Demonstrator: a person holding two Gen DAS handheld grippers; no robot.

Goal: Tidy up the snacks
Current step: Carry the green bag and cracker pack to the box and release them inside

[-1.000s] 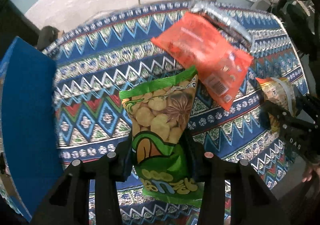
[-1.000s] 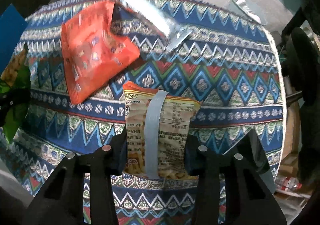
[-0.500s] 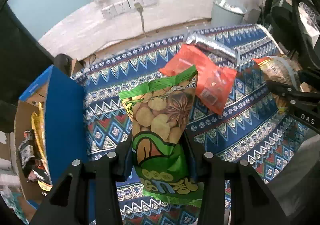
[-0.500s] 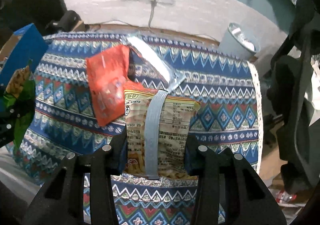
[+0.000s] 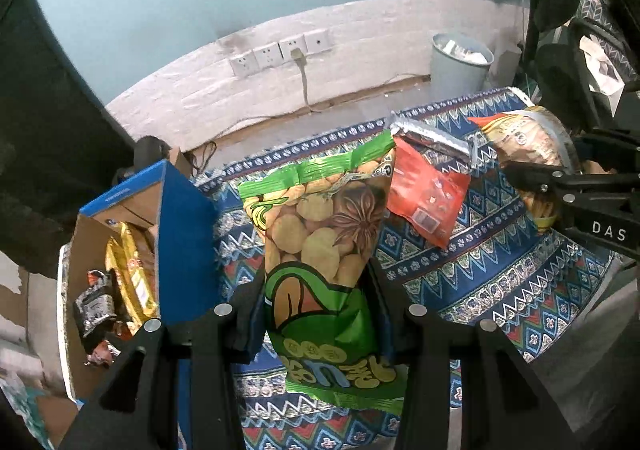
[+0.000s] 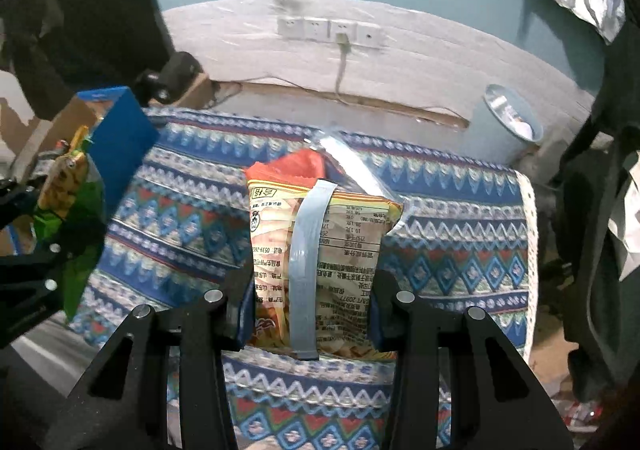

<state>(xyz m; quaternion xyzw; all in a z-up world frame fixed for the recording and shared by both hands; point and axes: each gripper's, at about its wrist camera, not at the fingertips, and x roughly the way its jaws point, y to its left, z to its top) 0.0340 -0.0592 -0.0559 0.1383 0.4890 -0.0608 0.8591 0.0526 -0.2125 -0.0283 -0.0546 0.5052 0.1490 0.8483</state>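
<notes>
The left tool (image 5: 320, 314) is closed on the green snack bag (image 5: 320, 250), its pads pinching the lower half so the pouch stands up clear of the desk; the right tool (image 6: 310, 306) is closed the same way on the yellow snack bag (image 6: 316, 250), whose back seam faces the camera. Both bags look light, puffy and crinkly, probably slick film with brittle contents, so a grip low and across the width, firm but not crushing, seems the sensible hold; a bag held at one end like this may flop or swing. In the left wrist view the red packet (image 5: 428, 194) and the silver packet (image 5: 432, 136) lie at about 2 o'clock on the patterned cloth (image 5: 500, 274) covering the desk, the silver one partly overlapping the red. The open blue box (image 5: 184, 234), at 9 o'clock beside the desk, already has several packets in it and is likely where these go. The cloth looks soft and could snag. Beyond stand a white wall with sockets (image 5: 280, 50) and a grey bin (image 5: 460, 66) at 1 o'clock.
</notes>
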